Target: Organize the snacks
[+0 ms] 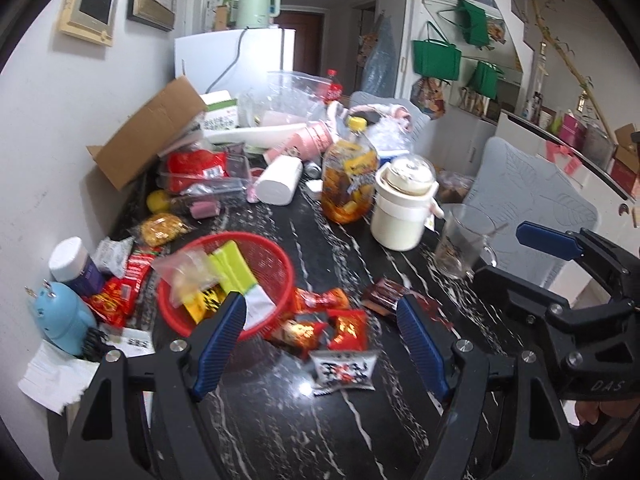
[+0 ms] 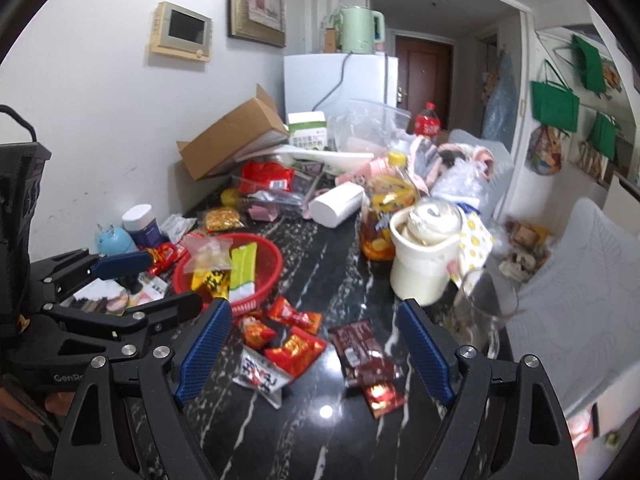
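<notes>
A red mesh basket (image 1: 280,264) (image 2: 268,260) on the black marble table holds a green packet (image 1: 232,268) (image 2: 242,268), a clear bag and a yellow packet. Loose snacks lie in front of it: red-orange packets (image 1: 348,328) (image 2: 294,346), a white packet (image 1: 344,370) (image 2: 260,376), and brown packets (image 1: 384,294) (image 2: 356,344). My left gripper (image 1: 320,320) is open and empty above the red packets. My right gripper (image 2: 316,328) is open and empty above the same pile. Each gripper shows in the other's view.
A cream jar (image 1: 400,208) (image 2: 424,256), a glass mug (image 1: 464,240) (image 2: 484,312) and an orange drink bottle (image 1: 348,176) (image 2: 384,208) stand right of the basket. A cardboard box (image 1: 152,136), more snack bags and a blue gadget (image 1: 64,312) crowd the left wall side.
</notes>
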